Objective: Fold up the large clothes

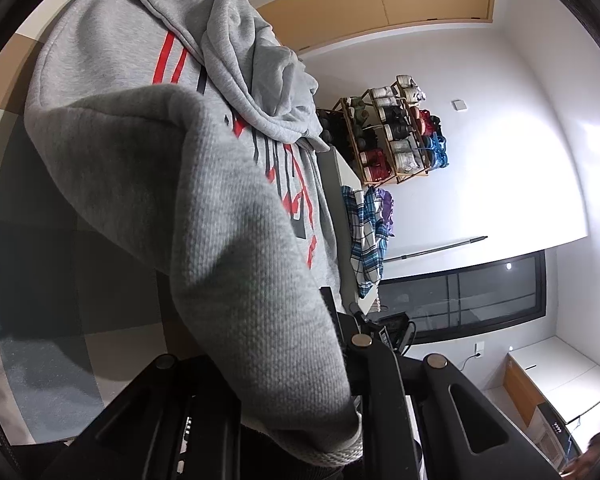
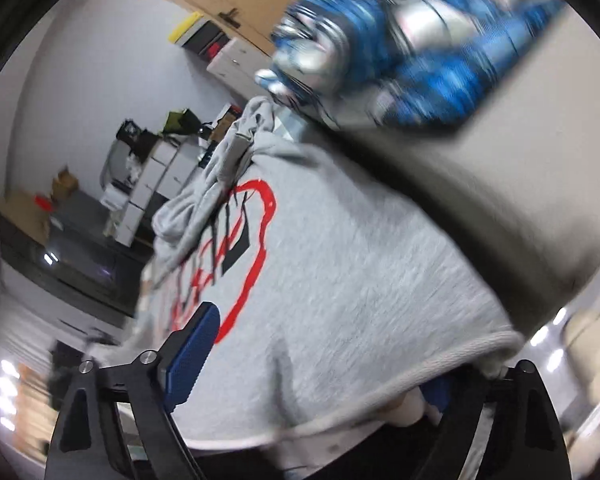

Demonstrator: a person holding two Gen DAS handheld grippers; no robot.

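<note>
The left gripper point(image 1: 340, 360) is clenched on a fold of the grey hoodie point(image 1: 148, 152), whose cloth drapes over its fingers. In that view the hoodie lies on a checkered surface point(image 1: 40, 360), its long axis running away from the camera, hood point(image 1: 260, 80) at the far end, red-and-black print facing up. The right gripper point(image 2: 312, 368) stands wide apart, jaws straddling the ribbed hem point(image 2: 440, 364); whether the pads press it cannot be told. A blue plaid garment point(image 2: 420, 52) lies beyond the hoodie.
</note>
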